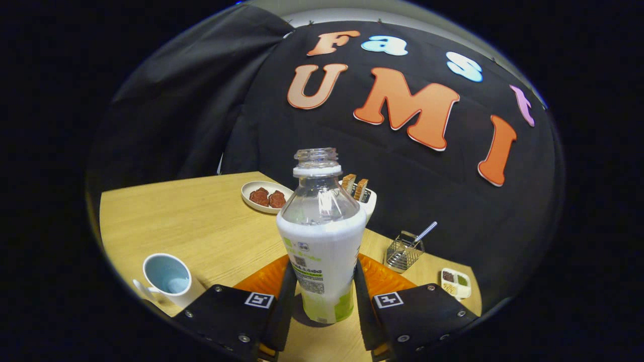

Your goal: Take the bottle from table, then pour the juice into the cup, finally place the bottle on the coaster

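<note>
Claw: fingers clamped on the uncapped clear plastic bottle with white label, upright over the wooden surface.
Cup: white mug, pale-blue inside, at 9 o'clock of the bottle.
Coaster: orange round mat behind the bottle.
Surroundings: wire basket at 2 o'clock; plate of brown cookies at 11 o'clock.

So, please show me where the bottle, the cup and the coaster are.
bottle (322, 251): gripper view, on its label, between the gripper's fingers.
cup (168, 276): gripper view, on its inside wall.
coaster (380, 276): gripper view, on the orange part beside the bottle.
</note>
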Tool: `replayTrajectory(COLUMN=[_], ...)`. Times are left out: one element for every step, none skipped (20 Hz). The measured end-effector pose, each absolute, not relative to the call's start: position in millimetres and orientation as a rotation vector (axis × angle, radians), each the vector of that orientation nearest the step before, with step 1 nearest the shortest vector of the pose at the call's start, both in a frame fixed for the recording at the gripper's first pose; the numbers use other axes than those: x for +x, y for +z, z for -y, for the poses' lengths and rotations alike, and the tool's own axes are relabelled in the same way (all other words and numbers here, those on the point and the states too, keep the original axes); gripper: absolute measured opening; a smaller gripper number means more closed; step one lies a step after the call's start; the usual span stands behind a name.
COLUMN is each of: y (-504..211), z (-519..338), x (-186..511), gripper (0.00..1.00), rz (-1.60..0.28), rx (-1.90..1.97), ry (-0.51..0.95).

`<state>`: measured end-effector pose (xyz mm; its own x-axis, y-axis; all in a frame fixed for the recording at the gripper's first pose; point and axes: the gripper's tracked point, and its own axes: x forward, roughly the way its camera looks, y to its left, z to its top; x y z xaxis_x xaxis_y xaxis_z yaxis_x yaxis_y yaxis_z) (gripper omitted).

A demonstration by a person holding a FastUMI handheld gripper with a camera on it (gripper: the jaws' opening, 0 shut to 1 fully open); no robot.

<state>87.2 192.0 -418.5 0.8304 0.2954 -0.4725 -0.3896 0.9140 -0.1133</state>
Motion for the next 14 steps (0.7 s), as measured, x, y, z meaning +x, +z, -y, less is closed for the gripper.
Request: replayTrajectory(y=[-424,-428,-434,-439,-444,-449,-452,-456,-462,-466,-471,-476,-477,-479], z=[-191,-189,-188,-187,-184,-180,-177,-177,-175,-176,-178,-176,-173,-173], x=[92,94,95,96,98,101,104,103,104,104,103,104,104,104], gripper=[0.58,0.58,0.58,0.58,0.58,0.58,0.58,0.58,0.58,0.58,0.58,0.58,0.58,0.58], rz=[-0.469,-0.478,-0.490,-0.501,-0.510,-0.512,-0.516,-0.518,-0.525,-0.530,-0.536,-0.537,-0.535,-0.535], rx=[-0.166,-0.122,-0.076,-0.037,-0.015,-0.007,-0.004,0.004,0.012,0.027,0.031,0.019,0.010,0.017], ry=[0.352,0.342,0.337,0.336,0.327,0.320,0.309,0.306,0.303,0.306,0.312,0.305,0.298,0.295])
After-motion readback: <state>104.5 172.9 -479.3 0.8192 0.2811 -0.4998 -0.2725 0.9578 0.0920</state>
